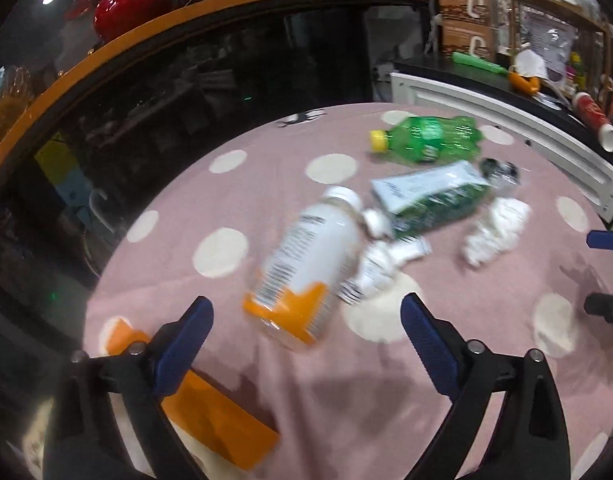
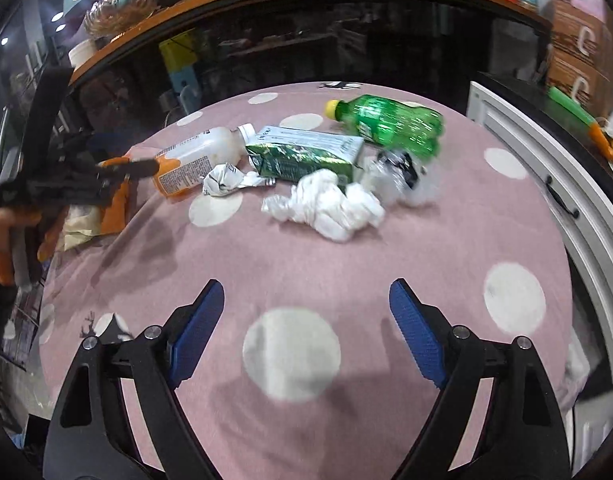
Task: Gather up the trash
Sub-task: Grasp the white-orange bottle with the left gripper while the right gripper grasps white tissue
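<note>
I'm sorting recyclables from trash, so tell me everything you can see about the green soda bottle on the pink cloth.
The green soda bottle is translucent green plastic with a yellow screw cap still on and a green label around its middle. It lies on its side on the pink polka-dot cloth, at the far end of the trash pile, cap towards the left. It looks empty, slightly dented. The green carton lies just in front; whether they touch is unclear. Neither gripper is near it.
</note>
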### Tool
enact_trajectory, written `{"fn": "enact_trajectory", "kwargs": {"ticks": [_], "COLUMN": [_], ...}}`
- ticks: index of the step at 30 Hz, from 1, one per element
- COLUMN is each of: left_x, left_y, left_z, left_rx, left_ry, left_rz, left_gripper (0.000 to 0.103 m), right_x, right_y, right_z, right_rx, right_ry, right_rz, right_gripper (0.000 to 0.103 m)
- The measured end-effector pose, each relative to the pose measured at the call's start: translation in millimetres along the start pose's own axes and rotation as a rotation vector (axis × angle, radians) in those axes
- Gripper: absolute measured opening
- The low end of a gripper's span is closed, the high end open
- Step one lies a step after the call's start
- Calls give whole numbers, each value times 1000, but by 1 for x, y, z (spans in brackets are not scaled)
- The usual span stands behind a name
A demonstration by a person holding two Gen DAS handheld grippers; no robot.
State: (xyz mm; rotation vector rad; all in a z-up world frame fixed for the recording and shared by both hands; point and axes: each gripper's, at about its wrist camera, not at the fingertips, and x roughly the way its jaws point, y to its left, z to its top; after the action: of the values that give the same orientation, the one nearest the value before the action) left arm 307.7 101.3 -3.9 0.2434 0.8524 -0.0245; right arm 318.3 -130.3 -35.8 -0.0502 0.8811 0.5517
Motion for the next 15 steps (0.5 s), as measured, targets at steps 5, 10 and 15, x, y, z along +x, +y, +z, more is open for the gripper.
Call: {"fn": "enact_trajectory", "kwargs": {"ticks": [5, 10, 15], "left_x": [37, 65, 86], "left_y": [13, 7, 3], "left_z": [21, 27, 33], "left_rx": [20, 63, 80], "left_ry": [114, 181, 232], "left_rz": [-29, -28, -44], "left_gripper": [90, 89, 82], "right_x": [39, 70, 91], "right_y": [5, 1, -1], "right_z": [34, 51, 55], "right_rx": [-103, -174, -194], "right_ry": [28, 67, 108], "right_rz": [-43, -85, -91], "right_gripper": [79, 77, 62]}}
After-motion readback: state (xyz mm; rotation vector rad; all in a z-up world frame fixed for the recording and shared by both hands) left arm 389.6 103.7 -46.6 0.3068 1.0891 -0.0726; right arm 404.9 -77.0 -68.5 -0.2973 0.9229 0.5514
